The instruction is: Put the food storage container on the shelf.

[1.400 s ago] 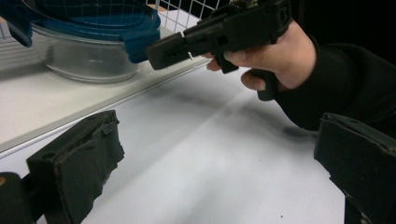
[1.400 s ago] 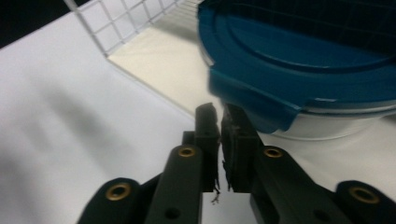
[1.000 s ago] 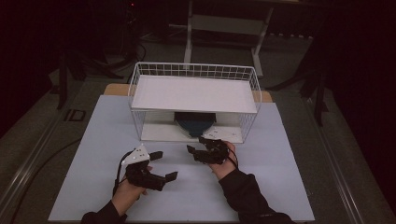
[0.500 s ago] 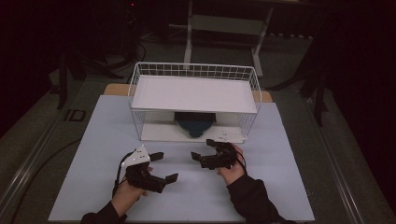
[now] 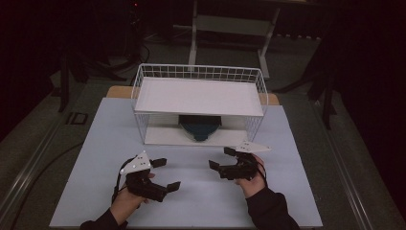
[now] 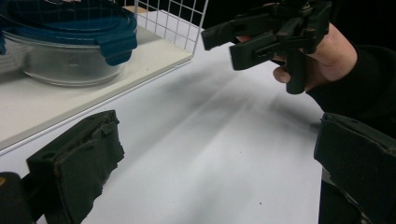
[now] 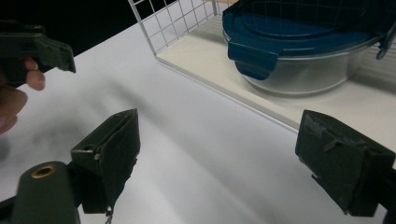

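Note:
A clear round container with a blue clip lid [image 5: 200,127] stands on the lower board of a white wire rack [image 5: 198,96]; it also shows as the container [image 6: 70,42] and the container [image 7: 303,42]. My right gripper [image 5: 220,158] hovers in front of the rack, a little right of the container. It is open; its jaws have just been opening and nothing is between them, as the right gripper [image 7: 224,154] shows. My left gripper [image 5: 167,173] is held low at the front left, open and empty, its jaws wide in the left gripper [image 6: 215,172] view.
The rack stands at the back of a pale blue-white table mat [image 5: 201,206]; its upper shelf overhangs the container. From the left gripper view, the right gripper [image 6: 219,46] is held in a hand above the mat. Dark floor and stands surround the table.
The right gripper has drawn back from the rack toward the near edge and slightly right, and its jaws stand wider. The left gripper has stayed put.

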Demonstrator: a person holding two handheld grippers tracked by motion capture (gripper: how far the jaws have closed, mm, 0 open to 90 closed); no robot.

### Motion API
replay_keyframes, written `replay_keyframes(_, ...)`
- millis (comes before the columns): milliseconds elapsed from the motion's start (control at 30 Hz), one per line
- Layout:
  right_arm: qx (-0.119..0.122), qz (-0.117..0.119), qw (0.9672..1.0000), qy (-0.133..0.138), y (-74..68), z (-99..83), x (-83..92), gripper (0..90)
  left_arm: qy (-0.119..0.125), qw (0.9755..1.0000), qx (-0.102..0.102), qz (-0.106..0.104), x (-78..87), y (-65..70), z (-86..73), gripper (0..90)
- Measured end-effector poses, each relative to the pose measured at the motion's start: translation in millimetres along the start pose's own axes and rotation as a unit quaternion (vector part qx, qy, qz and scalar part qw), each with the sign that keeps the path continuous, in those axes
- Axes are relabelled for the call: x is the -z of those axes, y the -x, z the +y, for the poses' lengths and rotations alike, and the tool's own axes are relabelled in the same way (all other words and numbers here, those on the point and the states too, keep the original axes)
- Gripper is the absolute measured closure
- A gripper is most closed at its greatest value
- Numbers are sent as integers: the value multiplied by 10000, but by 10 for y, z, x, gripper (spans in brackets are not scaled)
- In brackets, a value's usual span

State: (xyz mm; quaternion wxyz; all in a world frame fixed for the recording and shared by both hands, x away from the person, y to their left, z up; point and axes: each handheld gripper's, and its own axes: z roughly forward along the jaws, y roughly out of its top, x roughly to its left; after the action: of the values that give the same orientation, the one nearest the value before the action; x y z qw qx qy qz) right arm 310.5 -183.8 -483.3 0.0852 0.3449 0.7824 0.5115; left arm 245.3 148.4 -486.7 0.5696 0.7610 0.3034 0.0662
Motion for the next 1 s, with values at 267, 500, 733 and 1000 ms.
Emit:
replay_keyframes(267, 60, -33, 9999, 74, -33, -95, 179, 142, 11, 10000, -76, 57, 95, -6, -24, 8)
replay_keyframes(500, 66, 28, 10000, 60, -73, -190, 317, 143, -2, 9999, -88, 102, 140, -15, -53, 8)
replay_keyframes(733, 166, 66, 9998, 101, -90, -311, 479, 147, -70, 9999, -103, 73, 134, -21, -98, 8)
replay_keyframes(1000, 255, -84, 9996, 104, -54, -403, 622, 147, -113, 9999, -119, -5, 111, -15, -116, 8)
